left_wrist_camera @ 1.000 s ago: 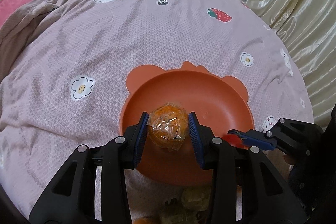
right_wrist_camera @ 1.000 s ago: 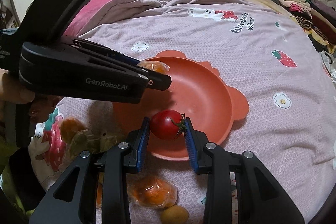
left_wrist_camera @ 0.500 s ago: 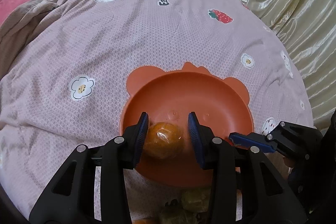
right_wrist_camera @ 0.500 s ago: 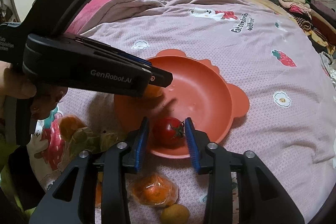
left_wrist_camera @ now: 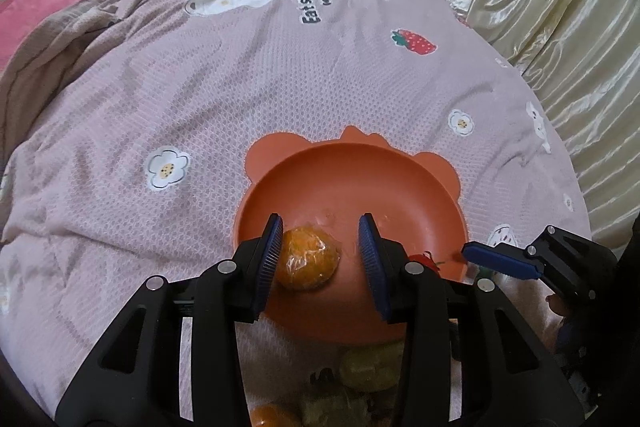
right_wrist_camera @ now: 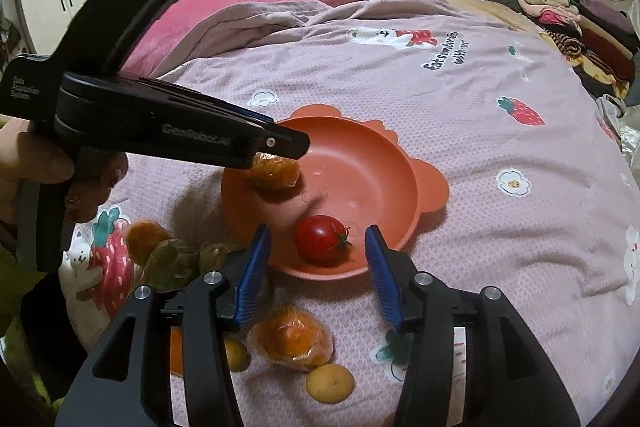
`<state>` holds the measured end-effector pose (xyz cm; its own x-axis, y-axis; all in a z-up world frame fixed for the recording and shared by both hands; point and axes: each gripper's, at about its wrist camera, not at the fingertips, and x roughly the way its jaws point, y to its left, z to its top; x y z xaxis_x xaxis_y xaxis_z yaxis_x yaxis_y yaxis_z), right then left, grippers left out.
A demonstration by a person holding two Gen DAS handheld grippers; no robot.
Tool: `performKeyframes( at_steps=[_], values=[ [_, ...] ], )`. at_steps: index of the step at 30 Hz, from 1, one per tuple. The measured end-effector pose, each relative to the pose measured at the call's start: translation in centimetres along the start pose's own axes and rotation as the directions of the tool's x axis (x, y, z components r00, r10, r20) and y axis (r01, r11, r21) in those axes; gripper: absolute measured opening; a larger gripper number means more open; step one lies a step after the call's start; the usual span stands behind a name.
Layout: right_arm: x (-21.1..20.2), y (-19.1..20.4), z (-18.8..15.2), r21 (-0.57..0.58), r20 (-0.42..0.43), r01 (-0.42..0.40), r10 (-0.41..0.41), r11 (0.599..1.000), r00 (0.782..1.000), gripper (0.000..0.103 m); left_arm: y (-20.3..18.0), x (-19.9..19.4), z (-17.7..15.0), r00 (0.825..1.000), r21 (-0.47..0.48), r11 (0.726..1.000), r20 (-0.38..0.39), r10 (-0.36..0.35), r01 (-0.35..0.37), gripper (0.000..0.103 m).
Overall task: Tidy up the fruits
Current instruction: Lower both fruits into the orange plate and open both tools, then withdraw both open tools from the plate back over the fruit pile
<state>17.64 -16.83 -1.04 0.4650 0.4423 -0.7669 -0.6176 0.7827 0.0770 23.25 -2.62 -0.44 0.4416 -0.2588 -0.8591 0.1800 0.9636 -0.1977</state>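
- Orange plastic bowl (left_wrist_camera: 420,195) with bear ears sat on the pink quilt (left_wrist_camera: 200,87), ahead of both sets of jaws.
- Left gripper (left_wrist_camera: 320,251): jaws had spread since half a second before and stood open. The wrapped mandarin (left_wrist_camera: 307,258) lay inside the bowl near its rim, between the jaws and touching or just beside the left pad; the right pad stood clear of it.
- Right gripper (right_wrist_camera: 316,263): jaws had likewise widened and stood open. The tomato (right_wrist_camera: 322,239) rested inside the bowl near the rim, between the jaws, with a gap to each pad.
- One second before, each fruit had been clamped above the bowl; both were now released into it.
- Judgement: two placements were complete. Both grippers were free to withdraw.
- Remaining fruit lay on the quilt behind the right jaws: a bagged orange (right_wrist_camera: 290,341), a small yellow fruit (right_wrist_camera: 330,383), and a wrapped cluster (right_wrist_camera: 168,259) left of them.
- Judgement: the bagged orange looked the nearest candidate for the right gripper.
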Motion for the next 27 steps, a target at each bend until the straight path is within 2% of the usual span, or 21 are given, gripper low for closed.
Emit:
performKeyframes(
  at_steps=[7, 17, 27],
  values=[
    [-1.2, 0.2, -0.4, 0.030, 0.023, 0.011, -0.012, 0.999, 1.000, 0.064, -0.1, -1.9, -0.8, 0.999, 0.005, 1.000, 0.033, 0.016, -0.016, 0.039],
    [-3.2, 0.7, -1.0, 0.051, 0.052, 0.037, -0.039, 0.998, 0.998, 0.079, 0.1, -4.4, -2.8, 0.996, -0.011, 0.999, 0.078, 0.049, -0.049, 0.053],
    [-4.8, 0.6, -1.0, 0.070, 0.080, 0.067, -0.073, 0.995, 0.994, 0.089, 0.2, -7.1, -4.4, 0.989, -0.024, 0.997, 0.129, 0.075, -0.072, 0.063]
  ],
)
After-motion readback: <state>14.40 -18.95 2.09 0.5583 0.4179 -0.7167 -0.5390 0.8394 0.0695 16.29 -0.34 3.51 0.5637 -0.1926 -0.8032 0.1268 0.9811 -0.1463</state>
